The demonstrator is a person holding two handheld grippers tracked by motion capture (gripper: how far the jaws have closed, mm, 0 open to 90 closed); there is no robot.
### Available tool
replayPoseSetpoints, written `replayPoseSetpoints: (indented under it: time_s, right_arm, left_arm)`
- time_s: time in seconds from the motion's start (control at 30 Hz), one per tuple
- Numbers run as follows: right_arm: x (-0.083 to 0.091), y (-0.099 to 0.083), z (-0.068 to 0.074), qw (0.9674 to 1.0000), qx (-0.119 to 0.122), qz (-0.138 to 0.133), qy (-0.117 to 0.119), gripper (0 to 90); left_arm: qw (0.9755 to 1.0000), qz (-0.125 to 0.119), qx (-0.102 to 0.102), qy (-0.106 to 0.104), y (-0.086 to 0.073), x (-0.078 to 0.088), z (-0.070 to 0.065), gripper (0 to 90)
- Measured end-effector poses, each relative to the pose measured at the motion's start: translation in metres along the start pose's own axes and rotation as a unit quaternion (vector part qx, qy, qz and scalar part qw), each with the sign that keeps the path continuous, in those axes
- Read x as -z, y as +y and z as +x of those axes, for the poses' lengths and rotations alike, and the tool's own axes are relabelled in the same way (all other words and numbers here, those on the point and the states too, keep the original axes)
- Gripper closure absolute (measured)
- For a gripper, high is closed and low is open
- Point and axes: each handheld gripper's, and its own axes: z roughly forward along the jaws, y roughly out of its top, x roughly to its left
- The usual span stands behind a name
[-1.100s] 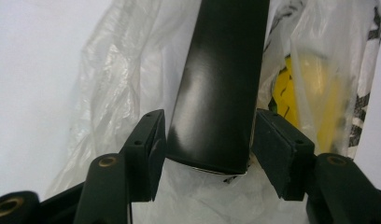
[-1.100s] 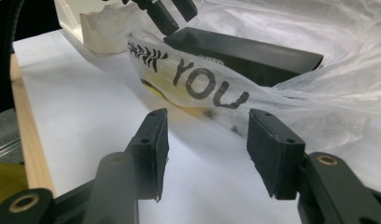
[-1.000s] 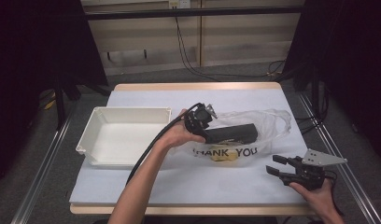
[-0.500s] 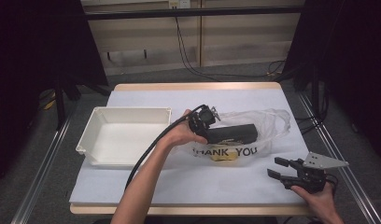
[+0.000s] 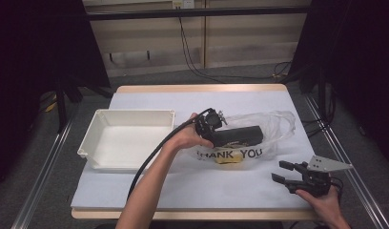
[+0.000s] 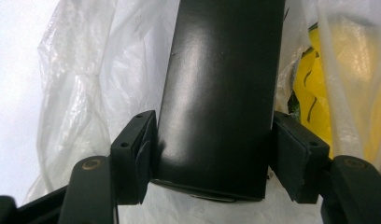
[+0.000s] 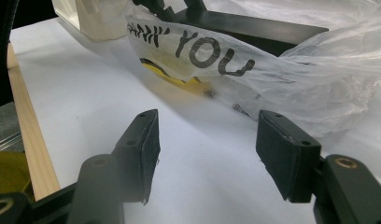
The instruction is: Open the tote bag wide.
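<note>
Black box (image 5: 238, 136) lies flat at the mouth of the clear "THANK YOU" bag (image 5: 259, 138) on the white table cover (image 5: 192, 186), its long axis running across the table, far end pointing right into the bag. Left gripper (image 5: 216, 128) reaches rightward, forearm angled up from the near edge, jaws pinching the box's near end. Right gripper (image 5: 283, 172) rests near the front-right corner, jaws spread around nothing, aimed left toward the bag.
</note>
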Motion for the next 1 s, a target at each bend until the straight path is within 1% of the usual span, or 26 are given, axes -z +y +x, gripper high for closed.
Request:
replayPoseSetpoints:
  time_s: [0.1, 0.13, 0.17, 0.23, 0.27, 0.3, 0.43, 0.47, 0.5, 0.57, 0.63, 0.67, 0.7, 0.73, 0.8, 0.83, 0.97, 1.0]
  right_arm:
    - [-0.001, 0.000, 0.000, 1.0000, -0.001, 0.002, -0.002, 39.4]
    - [-0.001, 0.000, 0.000, 1.0000, 0.000, 0.002, -0.002, 39.2]
    - [-0.001, 0.000, 0.000, 1.0000, 0.001, 0.002, -0.002, 39.1]
    - [-0.002, 0.000, -0.001, 1.0000, 0.001, 0.004, -0.002, 38.9]
    - [-0.002, 0.000, 0.000, 1.0000, 0.000, 0.004, -0.002, 38.9]
    - [-0.002, -0.001, 0.000, 1.0000, 0.002, 0.005, 0.000, 38.9]
    - [-0.003, -0.001, -0.001, 1.0000, 0.002, 0.005, 0.001, 38.9]
    - [-0.002, -0.001, -0.001, 1.0000, 0.000, 0.006, -0.001, 38.8]
    - [-0.002, -0.001, -0.001, 1.0000, 0.000, 0.005, -0.001, 38.8]
    - [-0.003, -0.001, -0.001, 1.0000, 0.000, 0.005, -0.001, 38.9]
    - [-0.003, -0.001, 0.000, 1.0000, 0.000, 0.006, -0.001, 38.8]
    - [-0.003, -0.001, 0.000, 1.0000, -0.001, 0.006, -0.001, 38.8]
    - [-0.003, -0.001, 0.000, 1.0000, -0.001, 0.005, 0.000, 38.8]
    - [-0.003, -0.001, 0.000, 1.0000, 0.000, 0.005, 0.000, 38.8]
    - [-0.003, -0.001, 0.000, 1.0000, -0.002, 0.005, 0.000, 38.8]
    - [-0.002, -0.001, 0.000, 1.0000, -0.002, 0.005, 0.000, 38.8]
    - [-0.002, -0.001, 0.000, 1.0000, -0.003, 0.003, 0.000, 38.9]
    - [-0.002, -0.001, 0.000, 1.0000, -0.003, 0.003, 0.000, 38.8]
  left_arm:
    - [1.0000, 0.000, 0.005, -0.004, 0.000, -0.001, 0.001, 36.6]
    - [1.0000, 0.001, 0.005, -0.002, 0.000, -0.002, 0.001, 36.5]
    - [1.0000, 0.007, -0.003, -0.001, 0.000, -0.002, 0.000, 36.5]
    - [0.9999, 0.012, -0.001, -0.001, 0.001, -0.004, -0.001, 36.5]
    - [0.9999, 0.016, -0.006, -0.001, 0.001, -0.004, 0.000, 36.7]
    - [0.9999, 0.010, 0.000, -0.005, 0.001, -0.004, 0.000, 37.3]
    - [0.9998, 0.007, 0.006, -0.016, 0.001, -0.003, 0.001, 41.5]
    - [0.9998, 0.009, 0.011, -0.017, 0.001, -0.002, 0.001, 41.9]
    - [0.9997, 0.006, 0.012, -0.021, 0.001, -0.001, 0.001, 42.1]
    - [0.9996, 0.008, 0.014, -0.024, 0.002, 0.001, 0.001, 42.3]
    - [0.9995, 0.003, 0.016, -0.027, 0.002, 0.005, 0.000, 42.5]
    - [0.9995, 0.003, 0.013, -0.028, 0.003, 0.007, 0.001, 42.6]
    - [0.9993, -0.004, 0.021, -0.029, 0.002, 0.008, 0.001, 42.7]
    - [0.9993, -0.003, 0.022, -0.031, 0.002, 0.010, 0.002, 42.8]
    - [0.9992, -0.009, 0.026, -0.029, 0.001, 0.015, 0.003, 42.9]
    - [0.9990, -0.013, 0.032, -0.028, 0.001, 0.017, 0.003, 43.0]
    - [0.9987, -0.022, 0.034, -0.029, 0.001, 0.023, 0.002, 43.0]
    - [0.9988, -0.023, 0.036, -0.026, 0.001, 0.024, 0.001, 42.9]
